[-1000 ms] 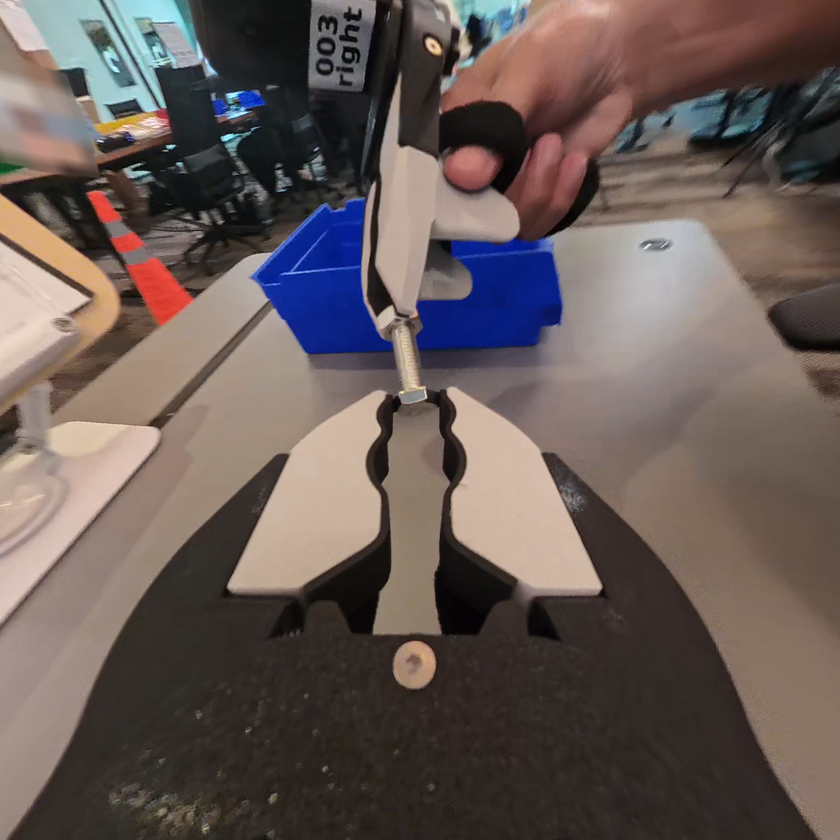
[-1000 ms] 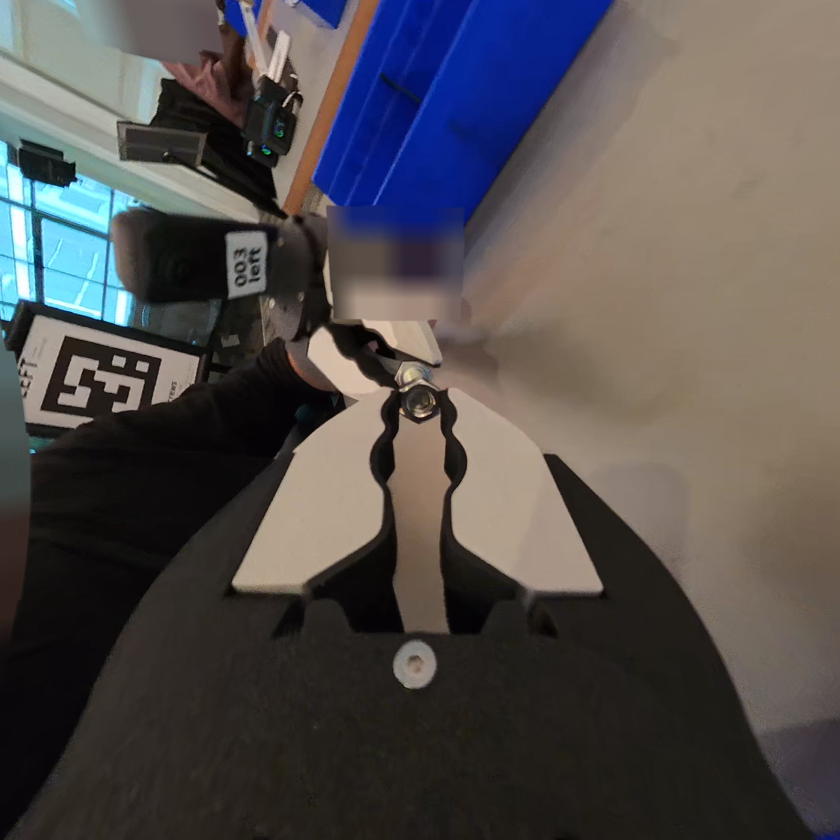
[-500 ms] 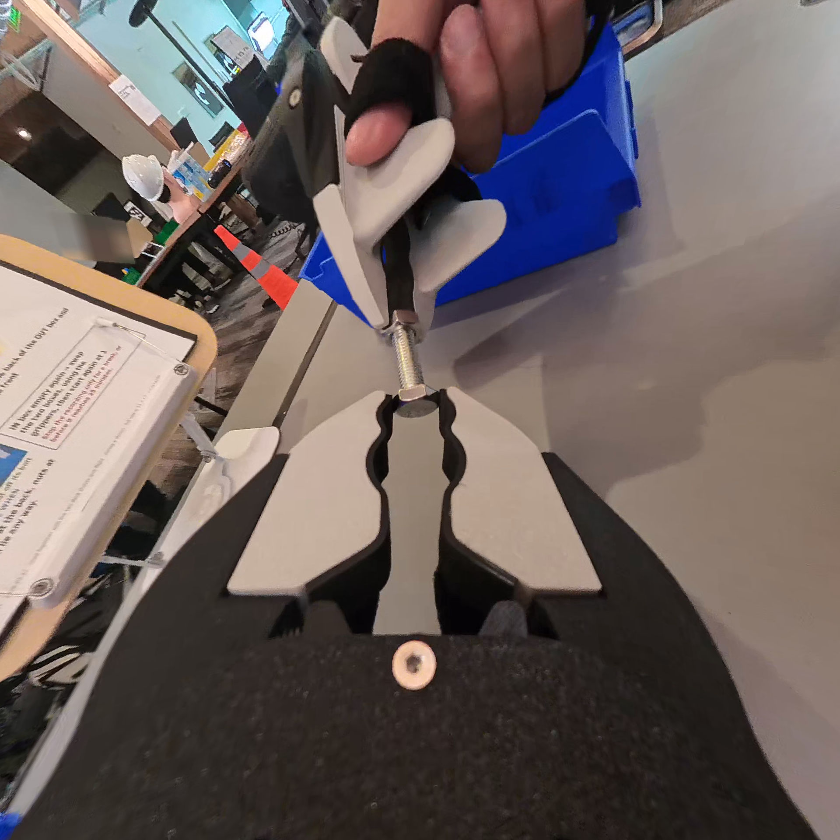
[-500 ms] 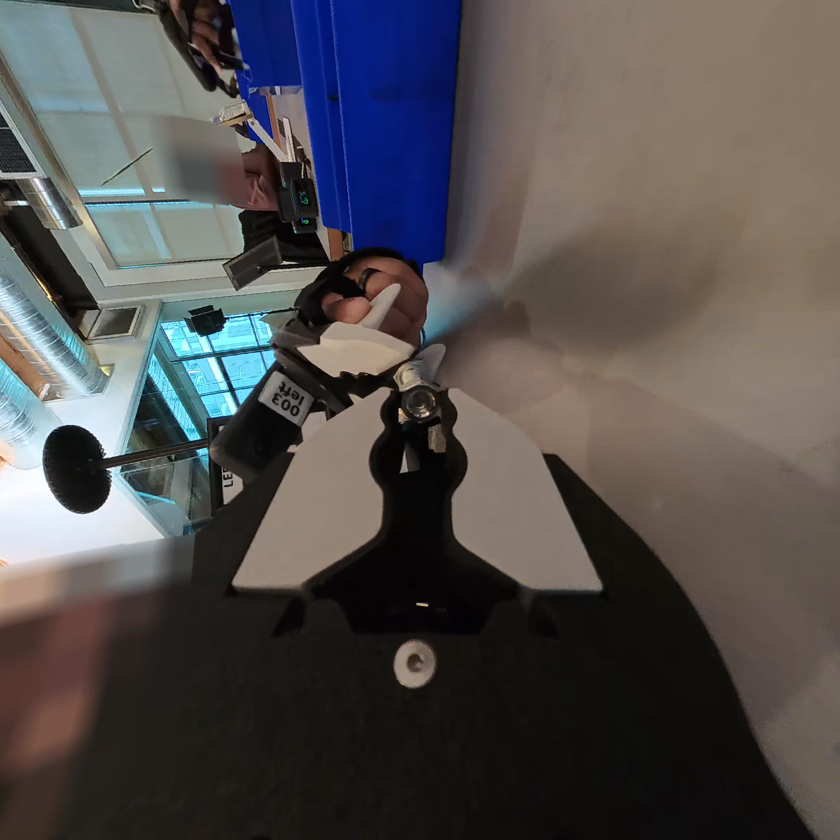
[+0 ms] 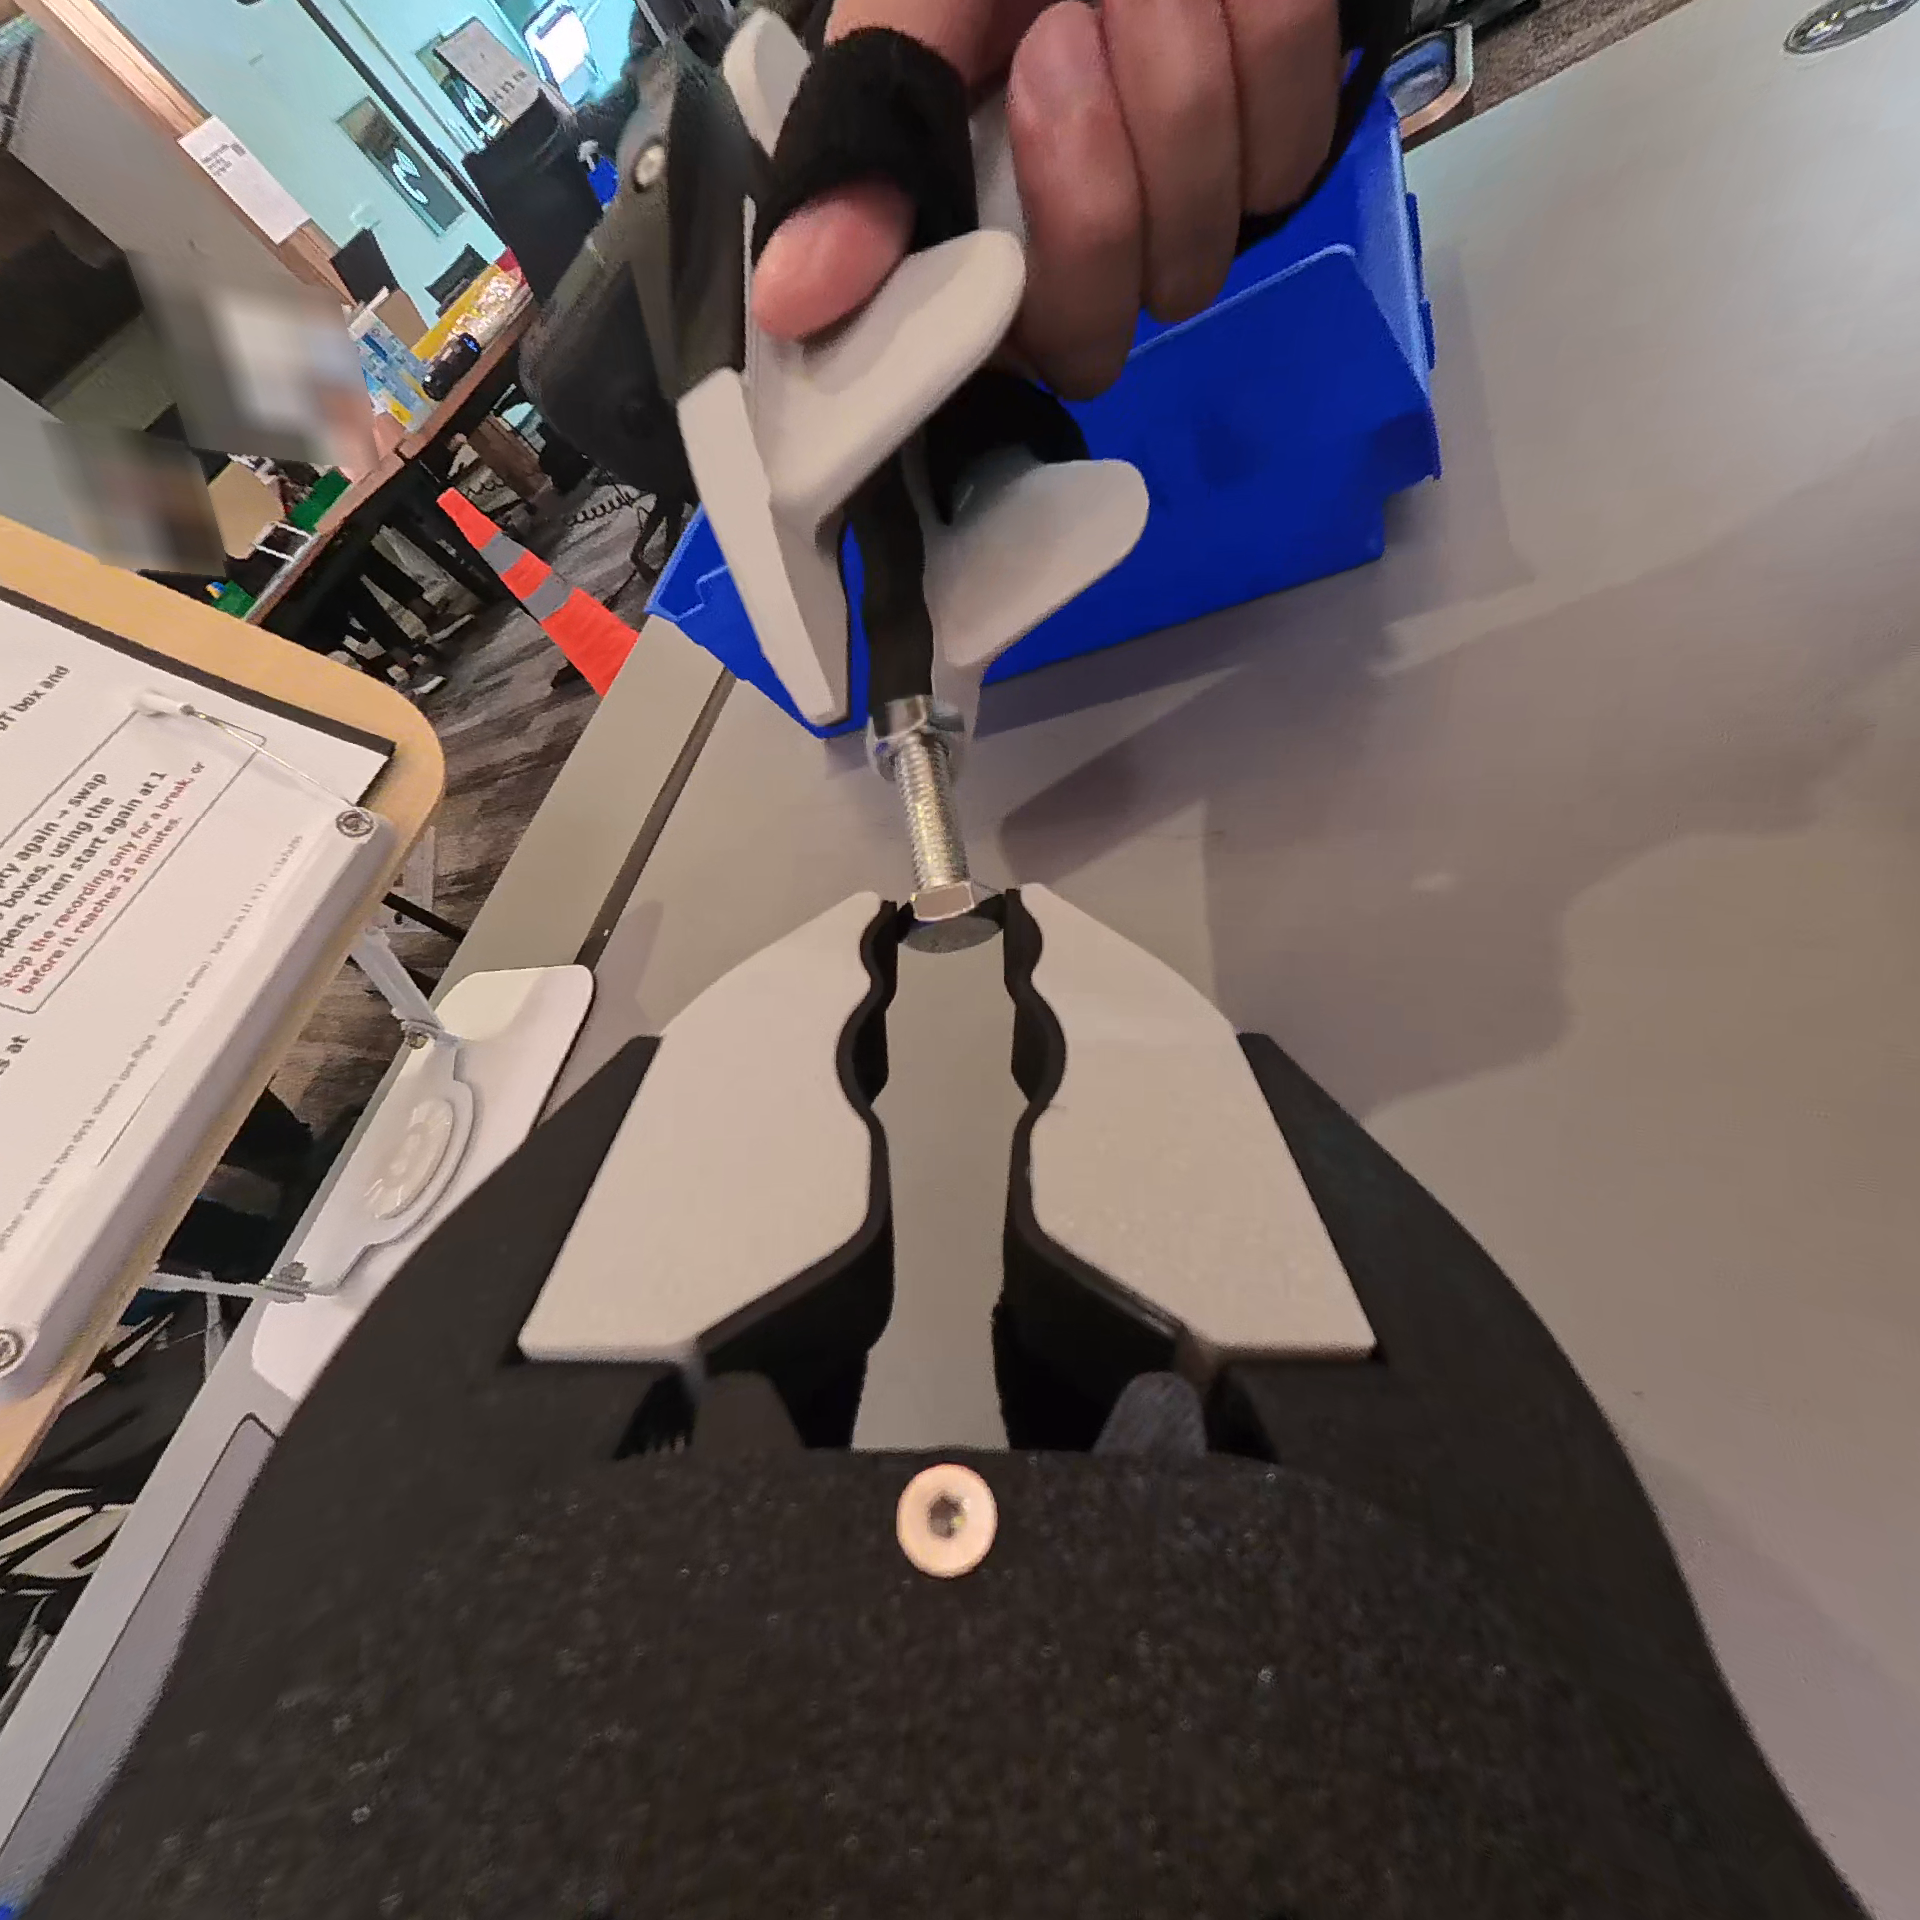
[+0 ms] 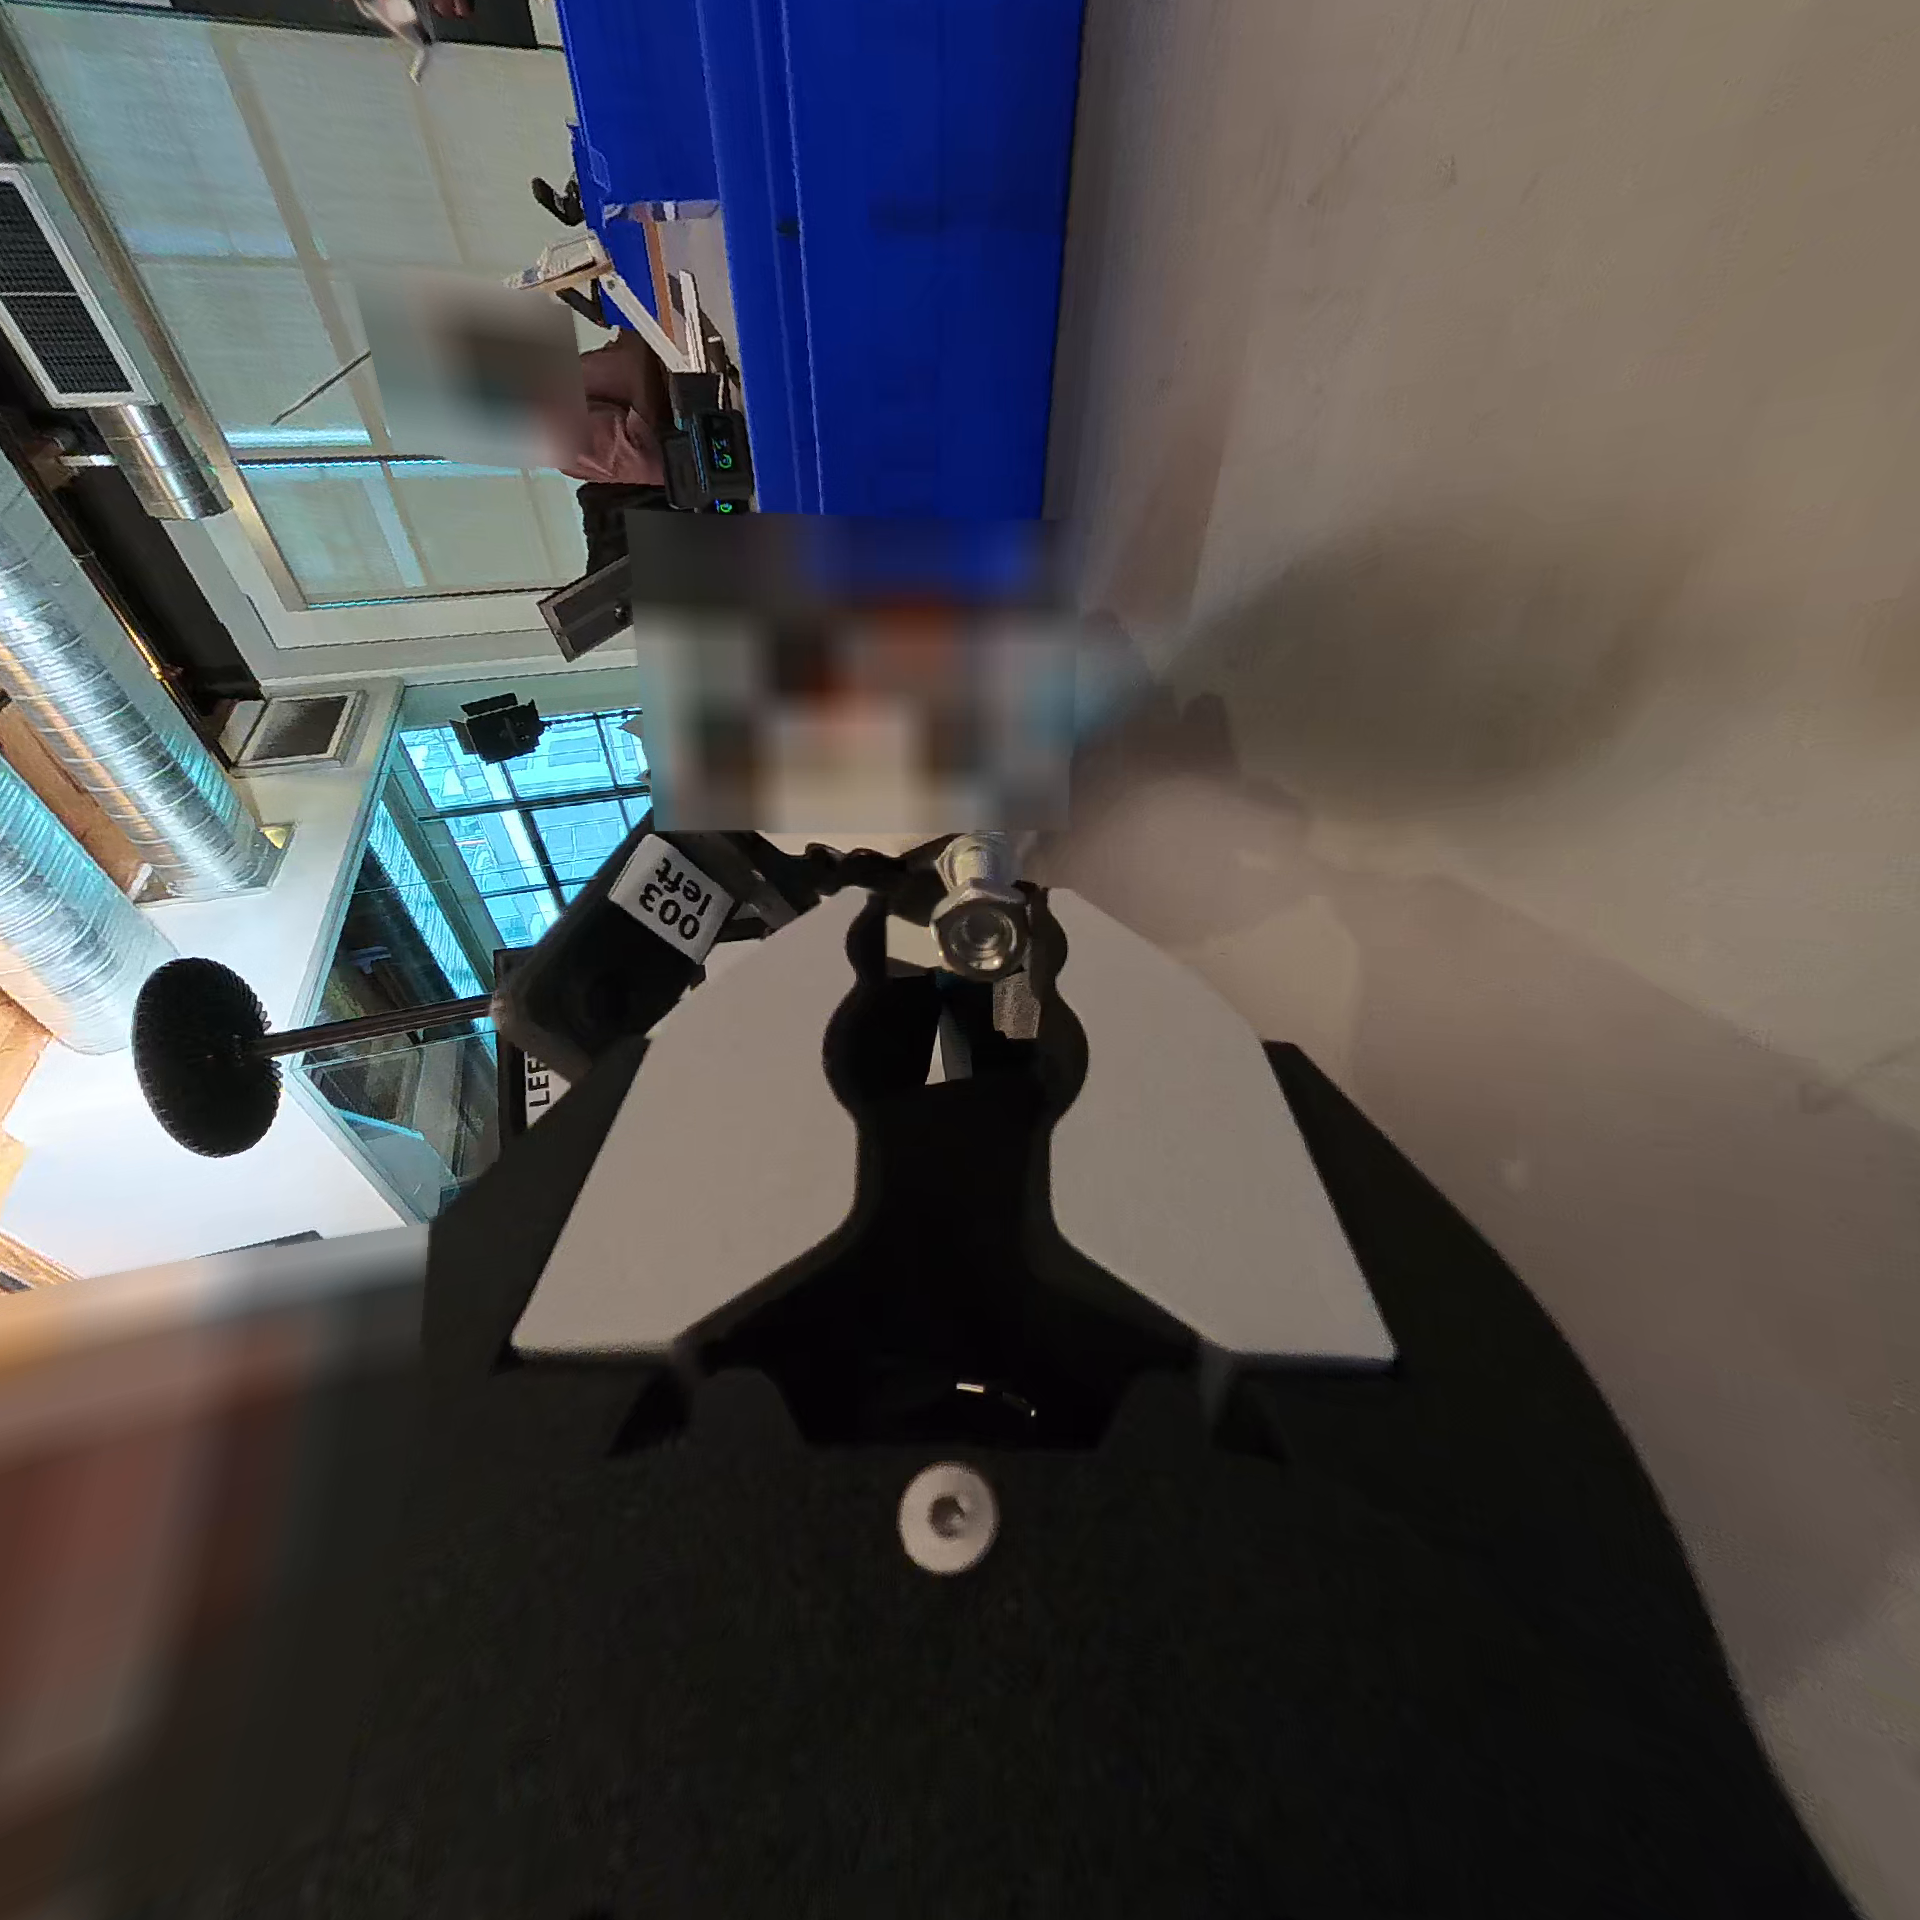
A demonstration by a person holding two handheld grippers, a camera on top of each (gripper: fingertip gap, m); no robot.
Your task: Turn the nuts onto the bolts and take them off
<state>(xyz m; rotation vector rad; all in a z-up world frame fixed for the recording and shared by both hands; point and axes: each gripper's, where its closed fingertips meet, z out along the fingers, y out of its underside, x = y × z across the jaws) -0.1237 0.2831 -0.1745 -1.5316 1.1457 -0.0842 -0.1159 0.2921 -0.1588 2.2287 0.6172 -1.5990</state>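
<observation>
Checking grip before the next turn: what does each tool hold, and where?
Left tool clamps the bolt by its hex head. Right tool grips the nut at the bolt's threaded end.

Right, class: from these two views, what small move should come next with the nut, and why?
Probably another twist of the right gripper, which is shut on the nut. The nut sits at the far tip of the bolt, with bare thread below it, and the left gripper clamps the bolt's head. Which way to turn cannot be told.

close wrist views, opposed, sharing bolt [image 5: 938,831]
</observation>
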